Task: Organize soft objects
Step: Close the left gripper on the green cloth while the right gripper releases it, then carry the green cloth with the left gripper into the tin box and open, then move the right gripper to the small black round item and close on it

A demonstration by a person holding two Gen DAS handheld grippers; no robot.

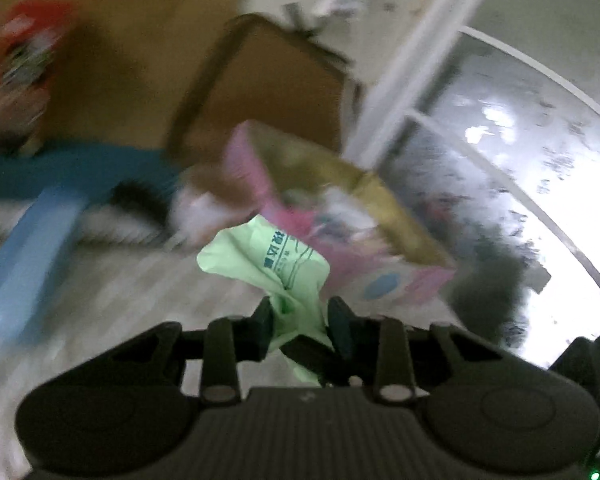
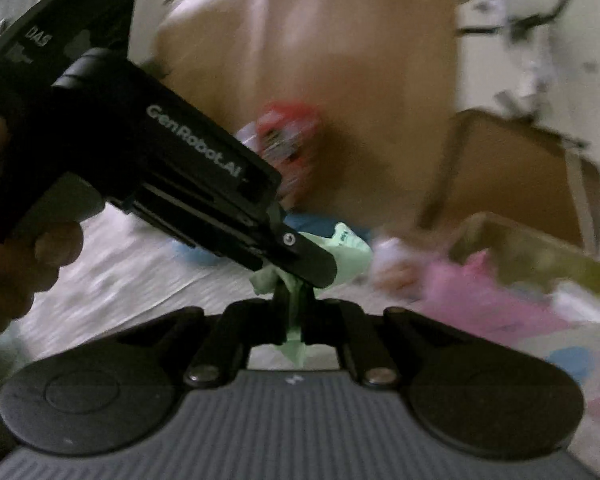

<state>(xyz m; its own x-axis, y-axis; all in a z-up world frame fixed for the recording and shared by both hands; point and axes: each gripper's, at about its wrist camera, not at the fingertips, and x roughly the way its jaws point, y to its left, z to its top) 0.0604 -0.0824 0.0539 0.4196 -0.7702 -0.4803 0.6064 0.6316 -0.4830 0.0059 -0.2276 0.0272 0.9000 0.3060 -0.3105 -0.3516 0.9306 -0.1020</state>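
Plastic, thin and featherlight: green bag (image 1: pixel 268 260) hangs bunched between my grippers above the bed, left gripper (image 1: pixel 300 320) and right gripper (image 2: pixel 296 312) both clamped on it; I'd grip gathered folds, since the film slips.

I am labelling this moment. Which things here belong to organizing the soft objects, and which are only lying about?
In the job:
- green plastic bag
- left gripper, shut on the bag
- right gripper, shut on the bag
- pink box

Lying about:
- red snack packet
- blue cloth
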